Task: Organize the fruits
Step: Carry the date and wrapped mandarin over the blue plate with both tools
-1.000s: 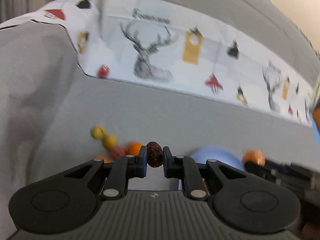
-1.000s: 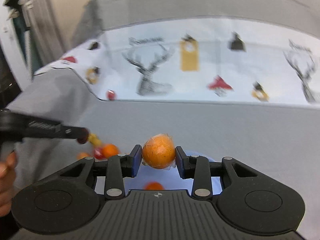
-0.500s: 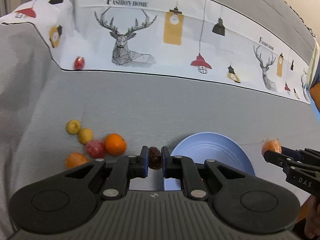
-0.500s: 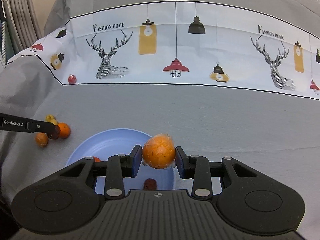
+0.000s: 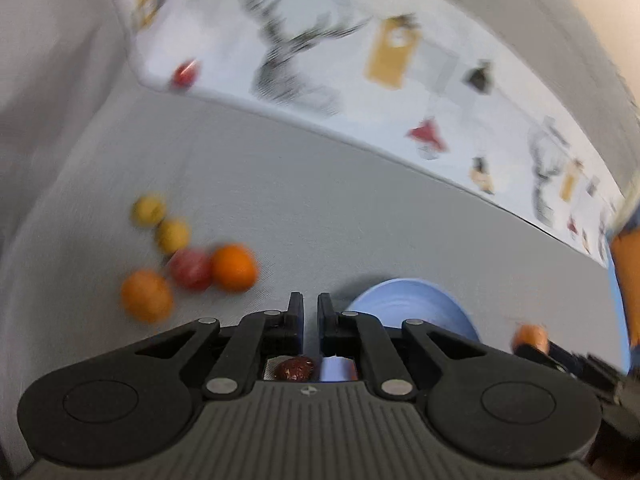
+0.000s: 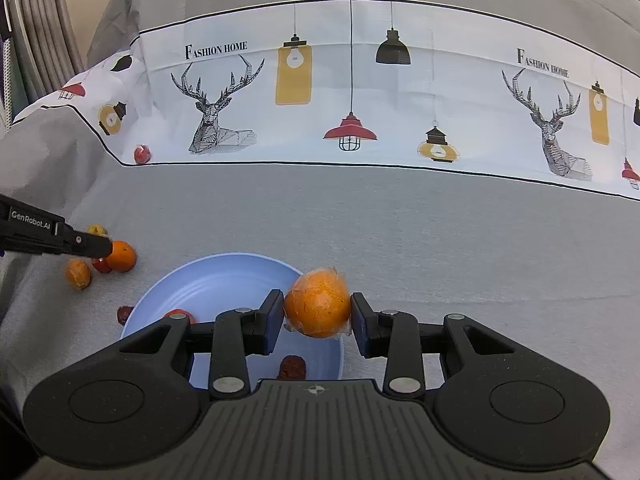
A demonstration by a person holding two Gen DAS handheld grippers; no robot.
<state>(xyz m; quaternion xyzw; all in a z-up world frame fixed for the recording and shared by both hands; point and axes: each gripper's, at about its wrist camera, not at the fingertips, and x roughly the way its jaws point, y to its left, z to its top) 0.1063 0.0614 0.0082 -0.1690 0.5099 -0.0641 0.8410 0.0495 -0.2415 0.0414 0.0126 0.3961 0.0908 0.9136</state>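
My right gripper point(image 6: 318, 316) is shut on a wrapped orange point(image 6: 318, 307) and holds it over the blue bowl point(image 6: 224, 280), which holds a small red fruit point(image 6: 178, 314) and a dark date point(image 6: 292, 366). My left gripper point(image 5: 310, 312) is empty, its jaws a narrow gap apart, left of the bowl point(image 5: 416, 304). A dark date point(image 5: 294, 368) lies on the cloth below it, beside the bowl point(image 6: 124, 314). A cluster of two oranges point(image 5: 234, 266), a red fruit point(image 5: 190, 268) and two yellow fruits point(image 5: 172, 234) lies ahead to the left.
A grey cloth covers the table, with a white printed band point(image 6: 352, 92) at the back. A lone red fruit point(image 6: 142, 154) sits at that band's left edge. The left view is motion-blurred. The left gripper's arm point(image 6: 52, 236) shows in the right wrist view.
My left gripper has let go of the dark date, which now lies on the cloth beside the bowl, and has moved left toward the fruit cluster. My right gripper holds the orange steady.
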